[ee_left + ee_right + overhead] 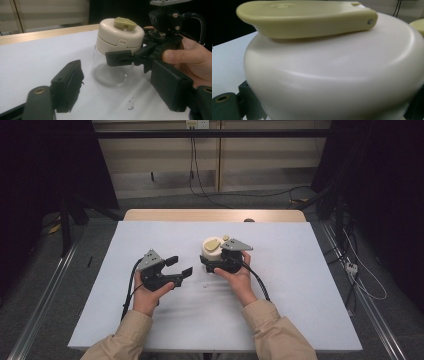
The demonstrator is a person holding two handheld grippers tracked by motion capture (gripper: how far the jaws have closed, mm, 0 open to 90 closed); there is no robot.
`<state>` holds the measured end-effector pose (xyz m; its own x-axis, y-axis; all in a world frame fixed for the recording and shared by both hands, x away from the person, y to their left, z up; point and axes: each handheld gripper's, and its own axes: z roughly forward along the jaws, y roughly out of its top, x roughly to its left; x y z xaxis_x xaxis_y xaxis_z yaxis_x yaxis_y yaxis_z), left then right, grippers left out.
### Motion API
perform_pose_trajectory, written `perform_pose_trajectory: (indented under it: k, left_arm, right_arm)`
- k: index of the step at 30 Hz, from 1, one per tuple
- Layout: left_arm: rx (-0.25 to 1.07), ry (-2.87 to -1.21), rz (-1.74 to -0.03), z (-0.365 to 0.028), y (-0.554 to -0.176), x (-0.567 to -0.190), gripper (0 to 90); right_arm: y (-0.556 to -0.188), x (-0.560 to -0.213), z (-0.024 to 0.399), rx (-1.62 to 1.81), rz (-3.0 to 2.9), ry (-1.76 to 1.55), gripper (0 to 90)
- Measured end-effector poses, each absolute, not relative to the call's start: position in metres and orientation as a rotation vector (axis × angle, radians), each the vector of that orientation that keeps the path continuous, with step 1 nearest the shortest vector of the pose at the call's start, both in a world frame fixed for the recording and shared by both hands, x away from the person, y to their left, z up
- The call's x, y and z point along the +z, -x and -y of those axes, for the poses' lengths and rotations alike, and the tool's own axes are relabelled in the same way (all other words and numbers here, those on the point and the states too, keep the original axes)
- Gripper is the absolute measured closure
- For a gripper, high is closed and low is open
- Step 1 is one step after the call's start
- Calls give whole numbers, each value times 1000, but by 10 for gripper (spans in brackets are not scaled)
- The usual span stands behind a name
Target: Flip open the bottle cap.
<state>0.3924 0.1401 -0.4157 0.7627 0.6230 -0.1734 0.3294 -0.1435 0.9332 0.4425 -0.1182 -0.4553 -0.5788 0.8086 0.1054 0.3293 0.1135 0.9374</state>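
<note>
A clear glass jar [211,251] with a cream lid [117,35] and a yellow-green flip handle [307,20] stands upright near the middle of the white table cover [280,285]. My right gripper [209,263] is shut on the jar just below the lid. One black finger [119,58] lies against the near side, and the far one is hidden behind the jar. My left gripper [181,265] hovers to the jar's left, open, with nothing between its jaws. In the left gripper view the jar stands ahead of the gap between them.
A wooden table edge [215,215] runs along the far side of the cover. Small dark specks [130,106] mark the cover near the jar. Cables [235,195] lie on the floor beyond the table, and metal rails [45,295] flank it.
</note>
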Motion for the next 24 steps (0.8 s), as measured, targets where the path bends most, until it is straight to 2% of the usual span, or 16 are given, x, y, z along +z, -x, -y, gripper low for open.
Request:
perform_pose_trajectory:
  k: [5, 14, 24]
  left_arm:
    - [297, -1762, -743, -136, -395, -415, 382]
    - [241, -1777, -758, -129, -402, -408, 652]
    - [216, -1782, -761, -123, -409, -401, 803]
  right_arm:
    - [-442, -455, 118, 1468, -1962, -1103, 62]
    - [-442, -455, 118, 1468, -1962, -1105, 62]
    - [-442, -455, 118, 1466, -1966, -1106, 62]
